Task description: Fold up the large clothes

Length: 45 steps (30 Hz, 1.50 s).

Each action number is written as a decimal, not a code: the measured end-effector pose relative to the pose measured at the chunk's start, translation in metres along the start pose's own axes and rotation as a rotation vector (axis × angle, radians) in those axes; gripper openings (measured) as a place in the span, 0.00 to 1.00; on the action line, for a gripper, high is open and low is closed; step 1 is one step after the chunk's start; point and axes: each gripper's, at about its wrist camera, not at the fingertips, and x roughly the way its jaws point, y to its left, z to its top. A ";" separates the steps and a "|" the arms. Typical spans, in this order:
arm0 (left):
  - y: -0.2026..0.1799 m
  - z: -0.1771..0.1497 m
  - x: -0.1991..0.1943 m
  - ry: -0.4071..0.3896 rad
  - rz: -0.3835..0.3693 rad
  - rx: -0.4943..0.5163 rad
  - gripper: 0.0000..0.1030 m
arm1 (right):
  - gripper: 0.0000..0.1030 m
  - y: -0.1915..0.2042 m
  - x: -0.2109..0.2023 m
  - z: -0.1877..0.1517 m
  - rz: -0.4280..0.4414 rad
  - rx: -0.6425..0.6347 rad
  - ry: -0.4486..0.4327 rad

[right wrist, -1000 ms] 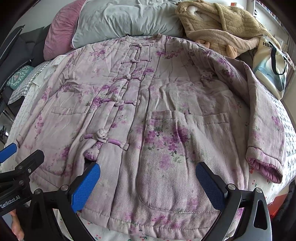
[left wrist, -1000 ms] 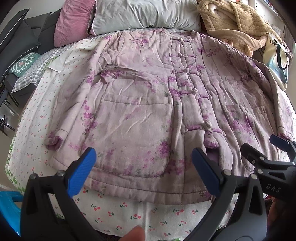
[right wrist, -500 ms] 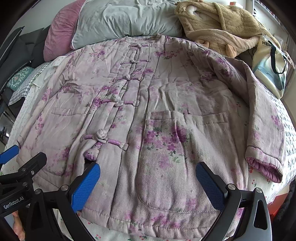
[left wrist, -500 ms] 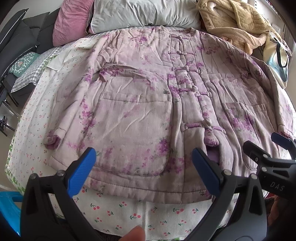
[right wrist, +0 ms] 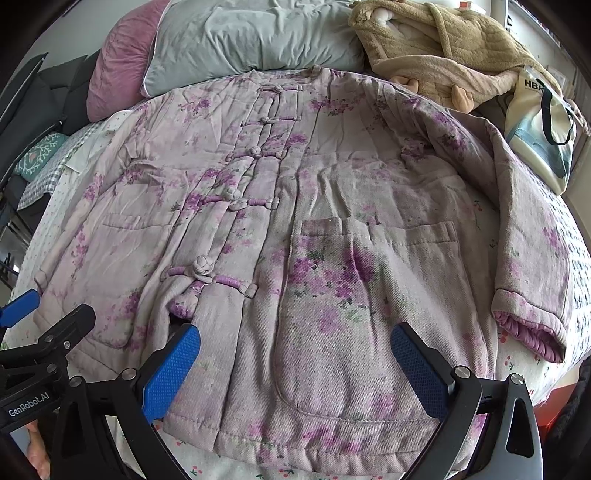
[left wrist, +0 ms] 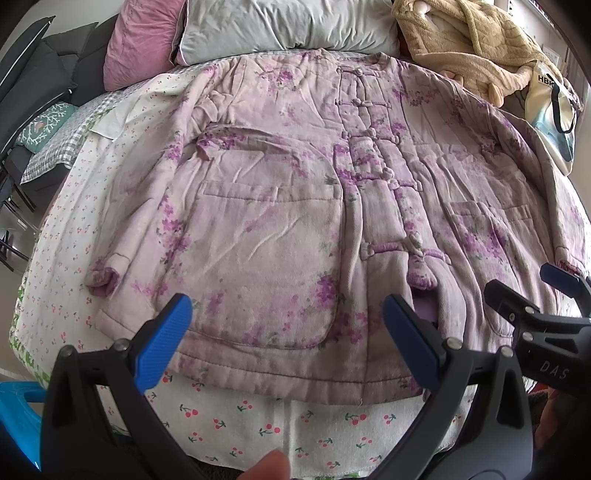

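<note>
Looking along the left gripper [left wrist: 286, 345], its two blue-padded fingers [left wrist: 162, 345] stand spread wide with nothing between them, above the near hem of a padded lilac floral jacket [left wrist: 280, 229]. The jacket lies face up and spread flat on a cherry-print bedsheet [left wrist: 266, 424], collar toward a grey pillow [left wrist: 280, 29] and a pink pillow [left wrist: 136, 40] at the head of the bed. Its knot-button placket runs down the middle, and the sleeve on this side lies along the body, cuff [left wrist: 101, 277] near the hem corner. A fingertip [left wrist: 267, 467] shows at the bottom edge. The right gripper [left wrist: 532, 295] reaches in from the right over the hem.

From the right wrist view, the right gripper [right wrist: 295, 369] is likewise released, fingers [right wrist: 419, 373] wide apart over the jacket's [right wrist: 332, 295] front pocket. The other sleeve lies along the right edge, its cuff [right wrist: 528, 325] showing purple lining. A tan robe [right wrist: 443, 48] and a cream tote bag [right wrist: 539, 129] sit beyond. The left gripper [right wrist: 26, 314] enters at lower left.
</note>
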 end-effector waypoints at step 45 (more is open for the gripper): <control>0.153 0.020 0.088 0.176 0.104 -0.104 0.66 | 1.00 -0.070 0.007 0.022 0.167 0.165 0.054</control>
